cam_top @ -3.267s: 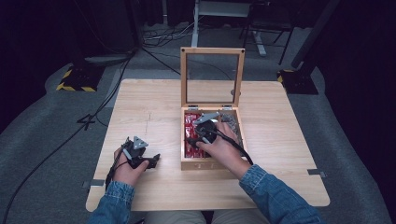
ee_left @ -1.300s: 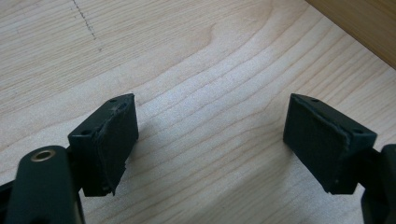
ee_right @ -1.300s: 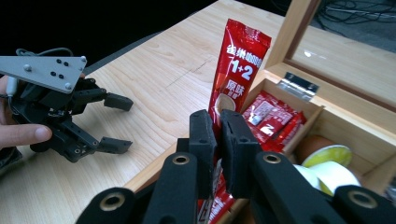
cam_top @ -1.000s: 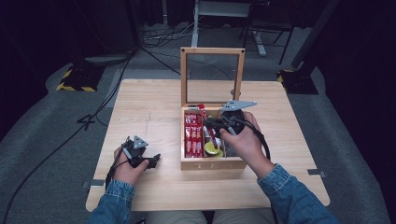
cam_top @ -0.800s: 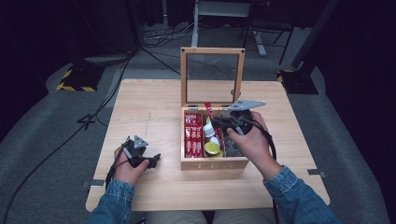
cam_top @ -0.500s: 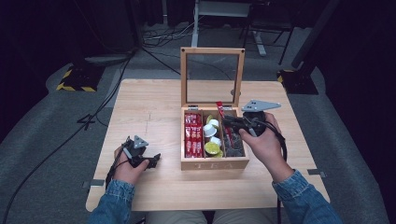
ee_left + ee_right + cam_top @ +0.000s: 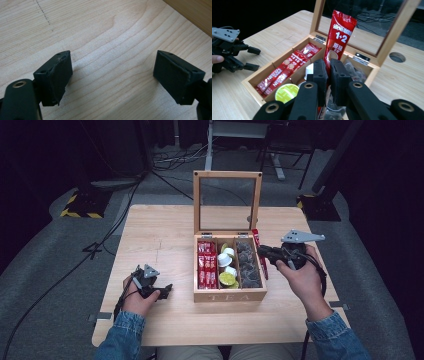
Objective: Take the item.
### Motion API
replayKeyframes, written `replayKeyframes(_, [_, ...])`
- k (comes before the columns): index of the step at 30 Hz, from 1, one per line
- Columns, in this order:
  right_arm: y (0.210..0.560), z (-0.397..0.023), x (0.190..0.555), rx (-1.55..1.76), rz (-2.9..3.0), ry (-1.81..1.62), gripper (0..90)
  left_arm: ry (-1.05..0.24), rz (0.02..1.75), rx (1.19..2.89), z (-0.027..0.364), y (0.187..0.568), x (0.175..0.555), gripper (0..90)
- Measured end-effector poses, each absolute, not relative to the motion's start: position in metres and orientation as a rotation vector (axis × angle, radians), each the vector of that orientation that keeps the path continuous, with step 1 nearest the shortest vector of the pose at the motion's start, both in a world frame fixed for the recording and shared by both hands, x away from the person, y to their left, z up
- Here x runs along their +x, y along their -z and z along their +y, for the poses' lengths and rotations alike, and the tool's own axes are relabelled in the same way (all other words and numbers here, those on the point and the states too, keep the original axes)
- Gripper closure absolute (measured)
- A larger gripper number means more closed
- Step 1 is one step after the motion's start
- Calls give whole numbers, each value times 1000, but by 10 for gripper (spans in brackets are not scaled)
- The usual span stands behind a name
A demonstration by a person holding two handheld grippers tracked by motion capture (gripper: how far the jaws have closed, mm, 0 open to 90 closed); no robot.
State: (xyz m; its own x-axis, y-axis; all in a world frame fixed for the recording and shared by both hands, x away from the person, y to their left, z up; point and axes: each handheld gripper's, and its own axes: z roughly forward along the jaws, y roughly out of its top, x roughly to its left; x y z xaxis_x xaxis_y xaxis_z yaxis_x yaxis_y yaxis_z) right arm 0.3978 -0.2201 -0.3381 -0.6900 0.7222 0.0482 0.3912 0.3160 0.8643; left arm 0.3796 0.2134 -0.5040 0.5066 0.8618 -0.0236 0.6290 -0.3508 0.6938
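Red coffee stick (image 7: 258, 251) hangs clamped in the right gripper (image 7: 268, 255) at the tea box's (image 7: 229, 295) right wall, long axis along that wall. Beside the box, the left gripper (image 7: 112, 75) stands open over bare table (image 7: 105, 37). From the right gripper (image 7: 328, 72) the stick (image 7: 338, 37) rises upright above the box (image 7: 259, 75).

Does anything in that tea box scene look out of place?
Only one red sachet: it is out of the wooden box, clamped in the right gripper, while the other red sachets lie flat in their compartment.
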Motion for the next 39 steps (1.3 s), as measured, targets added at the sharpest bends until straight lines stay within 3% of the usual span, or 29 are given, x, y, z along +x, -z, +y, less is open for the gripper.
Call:
replayKeyframes(14, [360,-270,391,1080,2122,-1253,837,-463,1216,2101,213,504,379,161])
replayKeyframes(39, [417,-313,412,1242,2168,-1123,836,-456,1209,2101,214,504,381,159])
